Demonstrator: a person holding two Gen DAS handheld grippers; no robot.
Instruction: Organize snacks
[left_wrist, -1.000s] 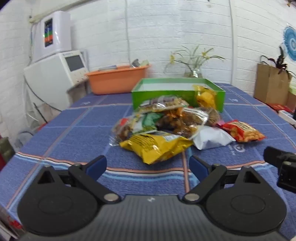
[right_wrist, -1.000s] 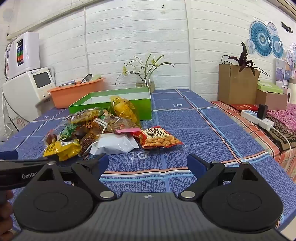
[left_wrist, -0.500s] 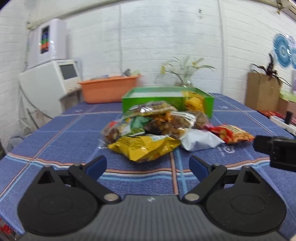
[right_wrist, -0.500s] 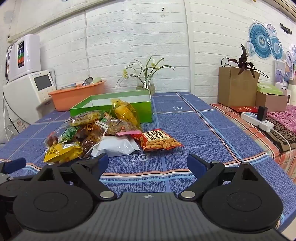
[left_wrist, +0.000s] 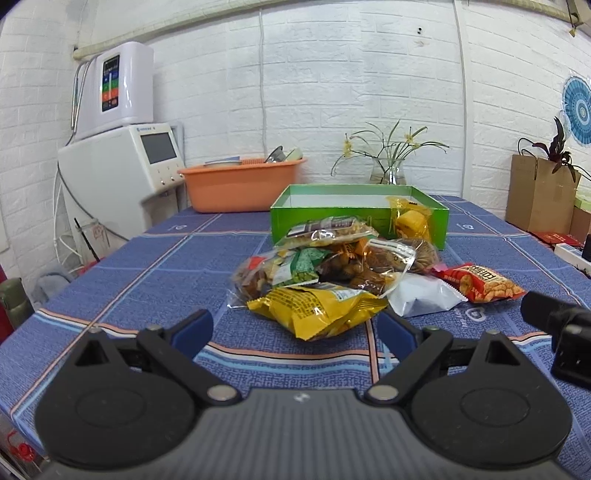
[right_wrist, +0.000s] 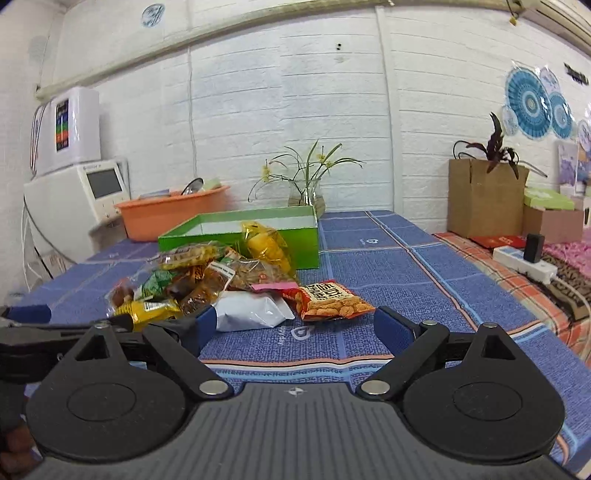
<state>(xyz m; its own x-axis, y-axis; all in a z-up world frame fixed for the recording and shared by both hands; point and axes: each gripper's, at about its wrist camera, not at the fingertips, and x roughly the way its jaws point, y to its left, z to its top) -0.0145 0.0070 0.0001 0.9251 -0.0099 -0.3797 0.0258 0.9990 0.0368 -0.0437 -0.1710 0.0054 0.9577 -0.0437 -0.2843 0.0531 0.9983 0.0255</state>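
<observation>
Yellow crinkly bag (left_wrist: 317, 310) lies at twelve o'clock between the gaping, empty left gripper (left_wrist: 293, 330); pinch its middle. Right gripper (right_wrist: 291, 328), likewise spread, probably suits the red packet (right_wrist: 330, 301); green box (right_wrist: 258, 230) waits behind.

Table (left_wrist: 155, 280) covered in a blue checked cloth with salmon and pale-blue stripes.

Lying directly on it:
- Green box (left_wrist: 354, 218), open-topped, toward the far end.
- Orange basin (left_wrist: 240, 188), beyond the box to its left, near the wall.
- Glass vase (right_wrist: 306, 197) with green stems, at the far edge behind the box.
- Snack pile (left_wrist: 332, 266), just in front of the box: clear packets stacked and overlapping.
- Yellow packet (left_wrist: 317, 308), at the pile's near edge.
- White packet (left_wrist: 421, 297), just right of the yellow one.
- Red packet (left_wrist: 480, 282), touching the white packet's far right side.
</observation>
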